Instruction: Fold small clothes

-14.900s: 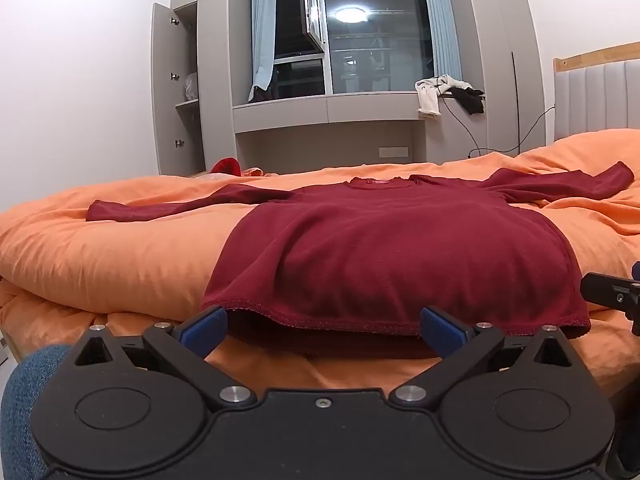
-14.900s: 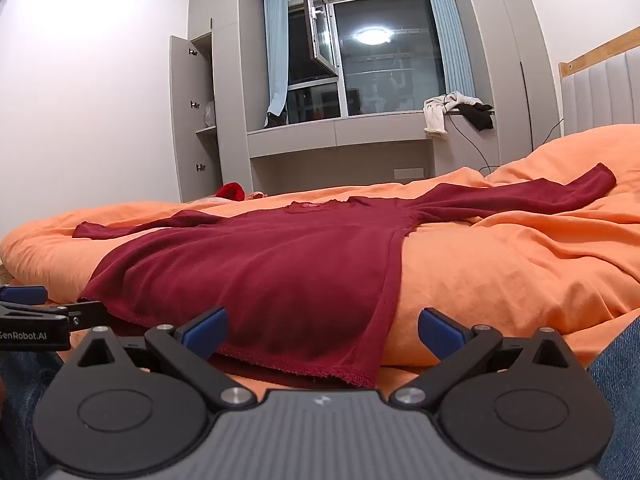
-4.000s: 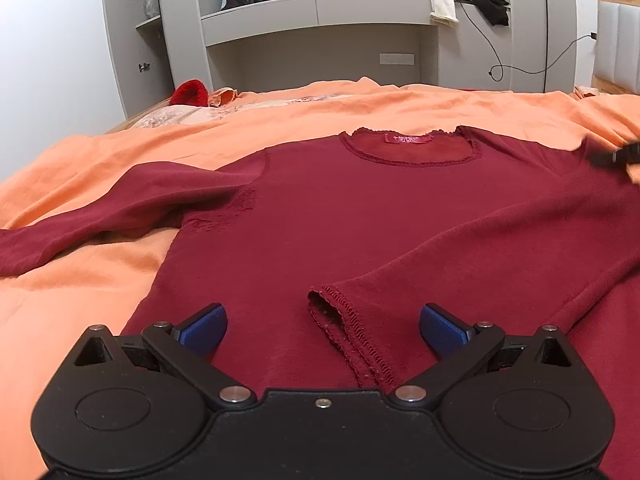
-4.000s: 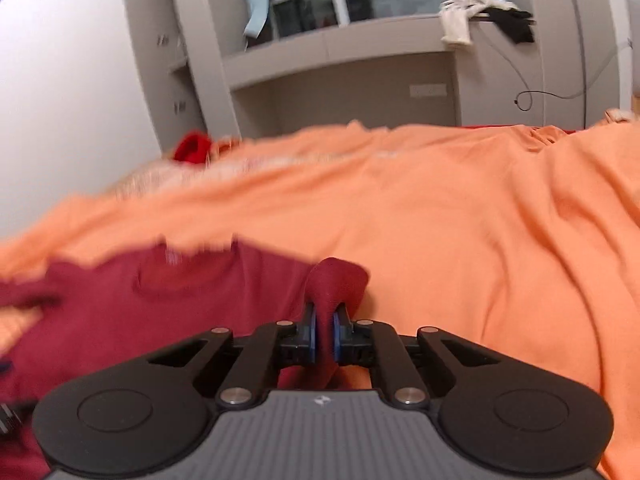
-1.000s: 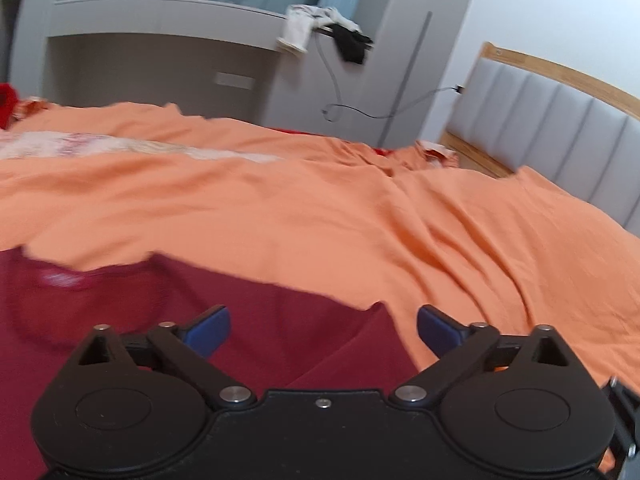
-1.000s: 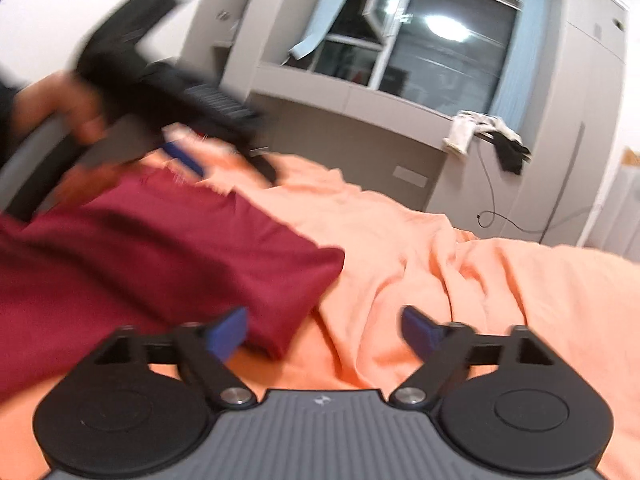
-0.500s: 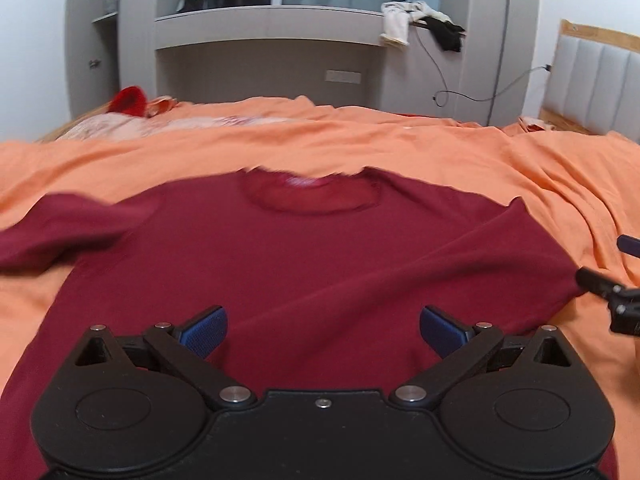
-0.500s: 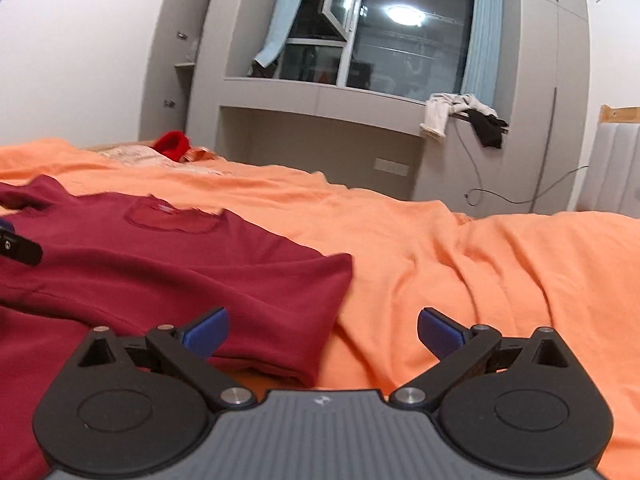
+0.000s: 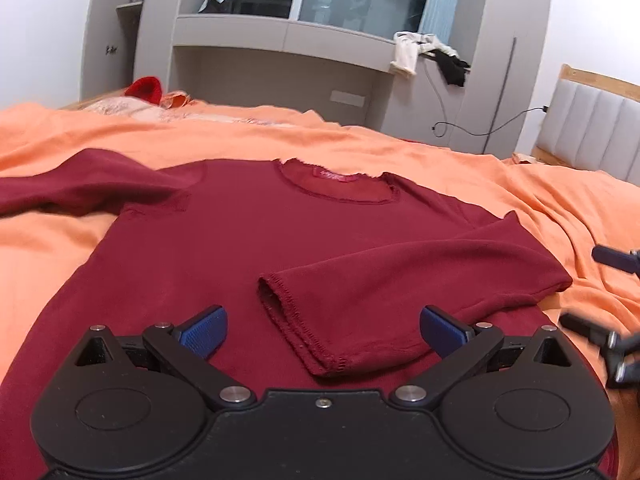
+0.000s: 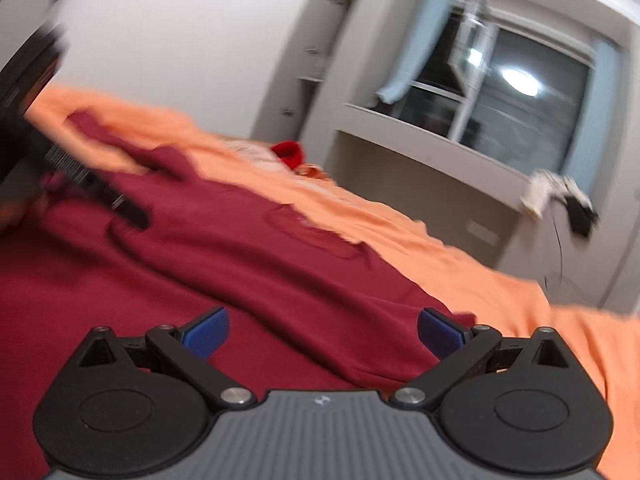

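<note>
A dark red long-sleeved top [image 9: 240, 232] lies flat on the orange bedspread [image 9: 440, 152], collar away from me. Its right sleeve [image 9: 392, 276] is folded across the chest, cuff near my left gripper. Its left sleeve [image 9: 80, 192] stretches out to the left. My left gripper [image 9: 322, 330] is open and empty, just above the lower chest. My right gripper [image 10: 322, 330] is open and empty over the top's [image 10: 240, 272] right side; that view is blurred. The right gripper also shows at the right edge of the left wrist view [image 9: 608, 320].
A grey wall unit with a window [image 9: 320, 4] stands behind the bed, with clothes [image 9: 428, 52] hung on it. A red item [image 9: 144, 88] lies at the far left of the bed. A padded headboard [image 9: 592, 128] is at the right.
Both grippers stay open. My left gripper has drawn back slightly, so the folded sleeve's cuff shows. My right gripper has swung left over the top and its view has tilted and blurred.
</note>
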`<state>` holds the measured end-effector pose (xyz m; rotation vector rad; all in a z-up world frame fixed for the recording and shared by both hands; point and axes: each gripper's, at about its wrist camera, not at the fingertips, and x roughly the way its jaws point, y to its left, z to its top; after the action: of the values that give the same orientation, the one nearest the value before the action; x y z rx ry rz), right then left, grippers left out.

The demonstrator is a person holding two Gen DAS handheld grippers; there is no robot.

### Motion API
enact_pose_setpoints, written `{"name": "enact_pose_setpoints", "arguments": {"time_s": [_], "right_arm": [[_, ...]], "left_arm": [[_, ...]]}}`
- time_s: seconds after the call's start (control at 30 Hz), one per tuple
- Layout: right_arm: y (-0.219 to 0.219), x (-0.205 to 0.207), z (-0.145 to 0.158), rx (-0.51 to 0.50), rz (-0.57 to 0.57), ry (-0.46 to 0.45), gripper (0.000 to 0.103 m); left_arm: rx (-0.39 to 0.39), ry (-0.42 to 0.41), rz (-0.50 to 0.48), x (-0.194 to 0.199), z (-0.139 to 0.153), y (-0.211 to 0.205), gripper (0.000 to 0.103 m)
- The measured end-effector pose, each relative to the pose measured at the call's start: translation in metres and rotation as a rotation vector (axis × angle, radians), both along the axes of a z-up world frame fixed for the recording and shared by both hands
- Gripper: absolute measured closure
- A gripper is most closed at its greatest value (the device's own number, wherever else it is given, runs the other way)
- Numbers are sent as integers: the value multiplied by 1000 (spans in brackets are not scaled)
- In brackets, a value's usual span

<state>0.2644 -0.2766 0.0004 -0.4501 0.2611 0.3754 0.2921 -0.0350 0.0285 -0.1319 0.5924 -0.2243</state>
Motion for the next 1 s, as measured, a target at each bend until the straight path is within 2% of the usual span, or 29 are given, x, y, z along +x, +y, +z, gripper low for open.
{"name": "enact_pose_setpoints", "arguments": {"time_s": [0.1,0.17,0.27,0.4,0.57,0.6,0.67,0.73,0.8,0.9,1.0], "right_arm": [[15,-2,-6,-71,39,-6,7],[23,-2,-9,-93,60,-1,10],[32,5,-8,-112,69,25,12],[46,21,-6,-129,61,86,13],[63,41,-8,-142,88,134,25],[65,44,-9,-141,93,135,29],[69,49,-10,-124,104,151,44],[70,51,-10,-101,131,185,74],[73,46,-13,-128,165,191,87],[76,36,-17,-193,183,175,97],[76,23,-16,-230,202,171,102]], "left_arm": [[-48,32,17,4,-1,4,1],[-52,35,25,6,0,5,1],[-39,30,61,8,1,6,1],[-104,45,89,12,3,15,1],[-136,59,106,14,3,22,1],[-136,58,106,14,3,22,1],[-130,57,104,15,3,22,1],[-125,56,101,14,2,21,1],[-121,52,99,14,2,21,1],[-123,47,102,14,2,21,1],[-123,48,103,14,2,21,1]]}}
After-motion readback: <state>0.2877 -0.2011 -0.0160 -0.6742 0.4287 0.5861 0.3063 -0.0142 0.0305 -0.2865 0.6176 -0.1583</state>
